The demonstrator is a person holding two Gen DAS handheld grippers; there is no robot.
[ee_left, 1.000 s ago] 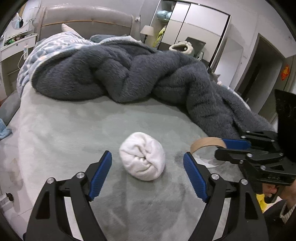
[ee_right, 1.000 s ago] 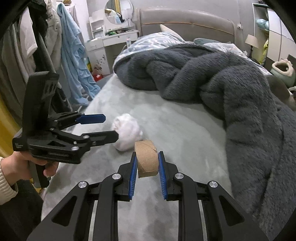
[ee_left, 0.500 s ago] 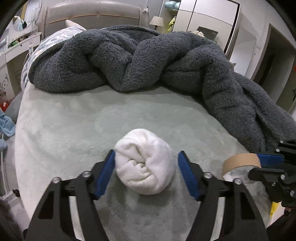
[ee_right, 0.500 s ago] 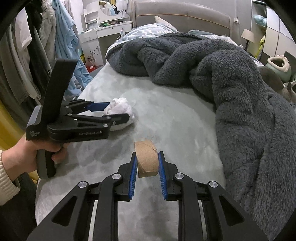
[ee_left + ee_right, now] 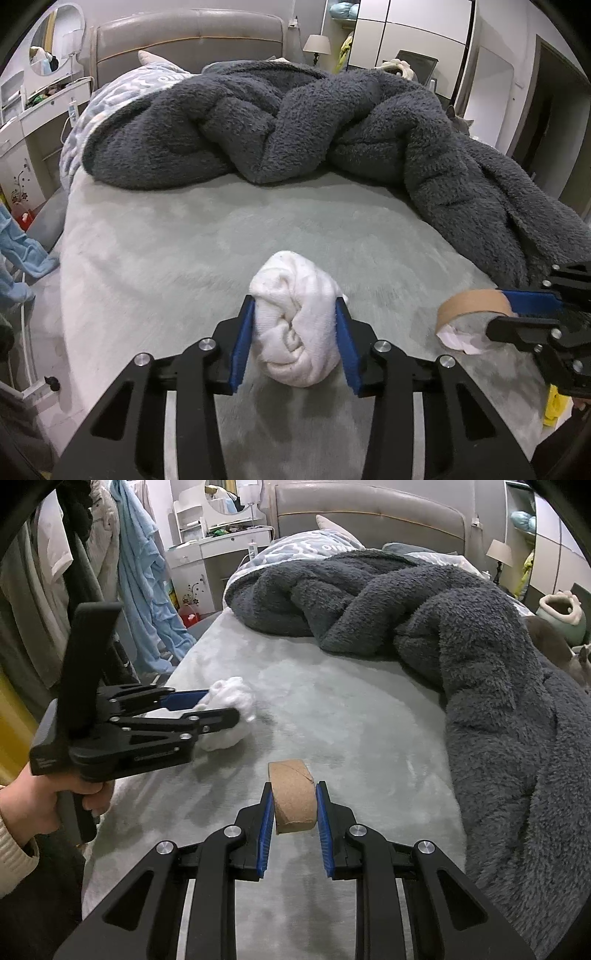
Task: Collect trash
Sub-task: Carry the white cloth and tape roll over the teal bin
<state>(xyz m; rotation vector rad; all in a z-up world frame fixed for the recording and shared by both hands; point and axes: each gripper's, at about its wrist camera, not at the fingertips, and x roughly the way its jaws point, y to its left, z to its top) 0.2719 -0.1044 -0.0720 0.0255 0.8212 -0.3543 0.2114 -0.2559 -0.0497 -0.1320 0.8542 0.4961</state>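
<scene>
My left gripper point(image 5: 295, 314) is shut on a white crumpled wad point(image 5: 297, 321), squeezed between the blue pads above the grey-green bed sheet point(image 5: 184, 251). The wad also shows in the right wrist view point(image 5: 229, 712), with the left gripper point(image 5: 225, 705) around it. My right gripper point(image 5: 293, 794) is shut on a brown cardboard tube point(image 5: 293, 797), held just over the sheet. In the left wrist view the tube point(image 5: 472, 302) sits at the right in the right gripper point(image 5: 517, 310), with a bit of pale paper point(image 5: 458, 338) under it.
A big dark grey fleece blanket point(image 5: 295, 122) lies heaped across the far and right side of the bed. A headboard point(image 5: 184, 37) is behind it. Clothes point(image 5: 140, 572) hang at the left of the bed, next to a white dresser point(image 5: 218, 554).
My left gripper moved forward around the white wad and closed on it, squeezing it narrower. My right gripper keeps holding the cardboard tube, nearly still.
</scene>
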